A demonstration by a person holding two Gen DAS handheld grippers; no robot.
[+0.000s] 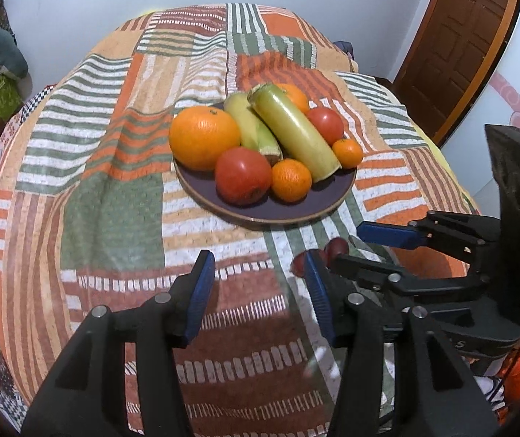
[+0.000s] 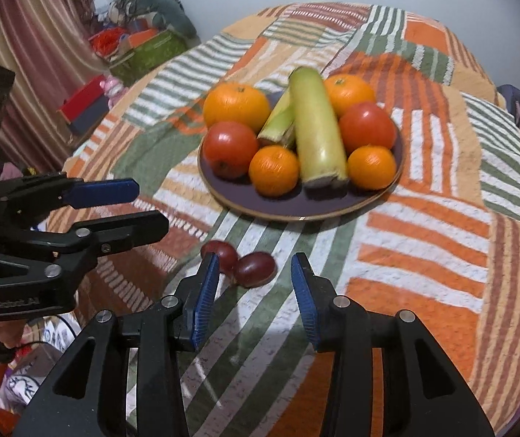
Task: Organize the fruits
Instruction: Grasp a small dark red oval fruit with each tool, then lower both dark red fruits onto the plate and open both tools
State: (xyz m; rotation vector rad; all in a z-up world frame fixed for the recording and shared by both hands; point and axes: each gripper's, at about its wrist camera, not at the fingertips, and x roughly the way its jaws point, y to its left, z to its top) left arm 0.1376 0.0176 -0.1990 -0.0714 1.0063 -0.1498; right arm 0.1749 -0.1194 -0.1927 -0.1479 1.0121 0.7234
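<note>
The right hand-held gripper (image 2: 255,296) hangs over the striped cloth with its blue pads apart and nothing pressed between them. The left hand-held gripper (image 1: 260,291) is likewise parted and empty, with only cloth showing in its gap. Both point down toward the near edge of the desk (image 2: 423,255).

Just ahead of the right gripper's fingertips lie two dark red grapes (image 2: 254,268), side by side and touching or nearly so. One is partly hidden behind the left pad. They sit loose on the cloth, near the plate (image 2: 296,204) but outside it. In the left wrist view they peek out behind that gripper's right finger.

Beyond them the dark round plate holds the rest of the fruit, grouped tidily. I count two large oranges (image 2: 236,105), two small mandarins (image 2: 273,170), two red tomatoes (image 2: 230,148) and two long pale green stalk-like pieces (image 2: 316,123) lying across the middle.

By my reading the task is mostly done: eight pieces are already on the plate, and the two grapes appear to be what remains. The right gripper is the better placed to take them, though the grapes are small and round and could roll on the soft cloth.
</note>
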